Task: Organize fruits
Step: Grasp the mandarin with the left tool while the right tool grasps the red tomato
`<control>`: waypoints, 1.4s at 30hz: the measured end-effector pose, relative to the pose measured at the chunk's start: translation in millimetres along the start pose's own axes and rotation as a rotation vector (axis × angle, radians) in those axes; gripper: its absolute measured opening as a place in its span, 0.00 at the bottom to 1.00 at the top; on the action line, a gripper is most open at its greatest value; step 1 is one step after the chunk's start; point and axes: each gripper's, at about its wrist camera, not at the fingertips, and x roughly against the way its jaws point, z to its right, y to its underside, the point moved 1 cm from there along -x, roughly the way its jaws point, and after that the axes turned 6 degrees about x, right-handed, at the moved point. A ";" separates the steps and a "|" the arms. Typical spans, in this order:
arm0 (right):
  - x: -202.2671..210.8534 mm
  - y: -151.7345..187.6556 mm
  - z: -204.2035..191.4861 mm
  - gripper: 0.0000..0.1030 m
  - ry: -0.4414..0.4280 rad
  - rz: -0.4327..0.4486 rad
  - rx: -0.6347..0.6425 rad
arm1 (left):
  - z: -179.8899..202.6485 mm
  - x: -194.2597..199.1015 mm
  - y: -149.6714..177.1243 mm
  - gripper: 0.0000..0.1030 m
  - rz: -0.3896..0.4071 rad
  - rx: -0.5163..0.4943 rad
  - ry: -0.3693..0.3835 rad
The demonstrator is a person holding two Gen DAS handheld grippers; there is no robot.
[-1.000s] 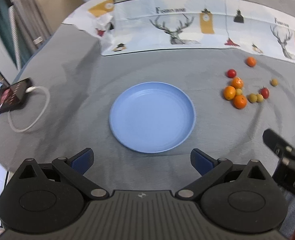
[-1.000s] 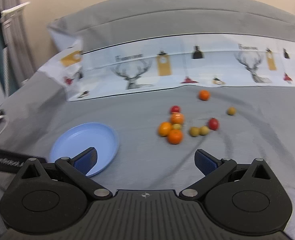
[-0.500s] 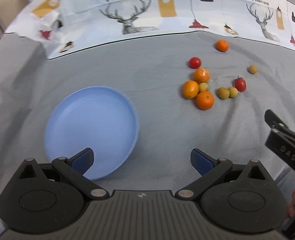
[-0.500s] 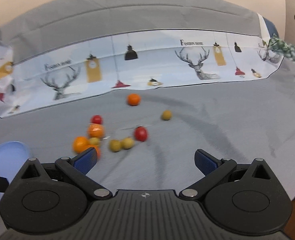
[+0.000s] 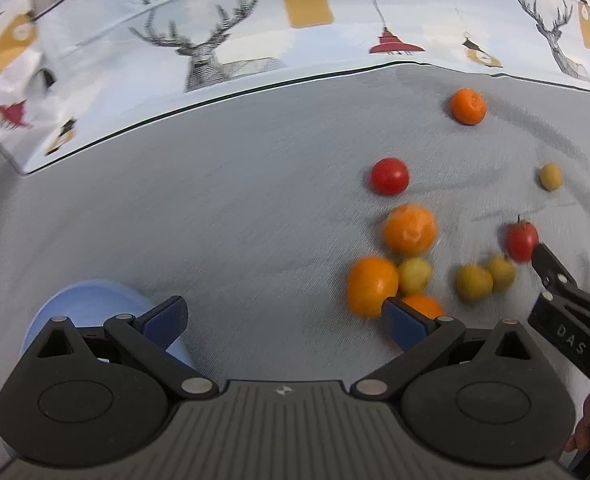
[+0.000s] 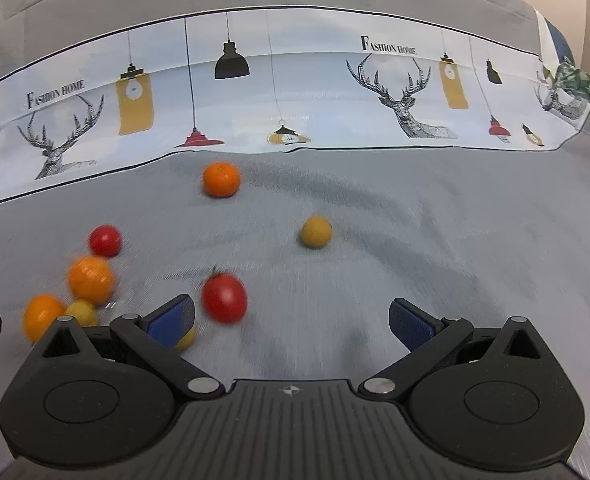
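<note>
approaching loose fruit, both tongs wide and empty: right gripper (image 6: 291, 318) nearest red tomato (image 6: 224, 298); next, straddle, close, carry to plate (image 5: 83, 304).

The right gripper (image 6: 291, 320), jaws spread wide, hovers over a grey cloth (image 6: 415, 248). A stemmed red tomato (image 6: 224, 297) lies just beside its left blue pad. Farther off sit a round orange mandarin (image 6: 221, 179) and a small yellow-brown fruit (image 6: 315, 232), well apart
</note>
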 end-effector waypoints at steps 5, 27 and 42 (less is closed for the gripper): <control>-34.3 -7.8 -6.1 0.99 -0.030 -0.041 0.028 | 15.7 -25.9 -6.1 1.00 0.024 -0.053 0.014; -51.6 -3.1 -10.0 1.00 -0.037 -0.046 0.040 | 3.0 -63.2 -15.8 1.00 -0.137 0.050 0.046; -34.0 -6.8 -16.0 0.29 -0.198 0.014 0.085 | 10.3 -39.9 -10.6 0.36 -0.091 -0.055 0.164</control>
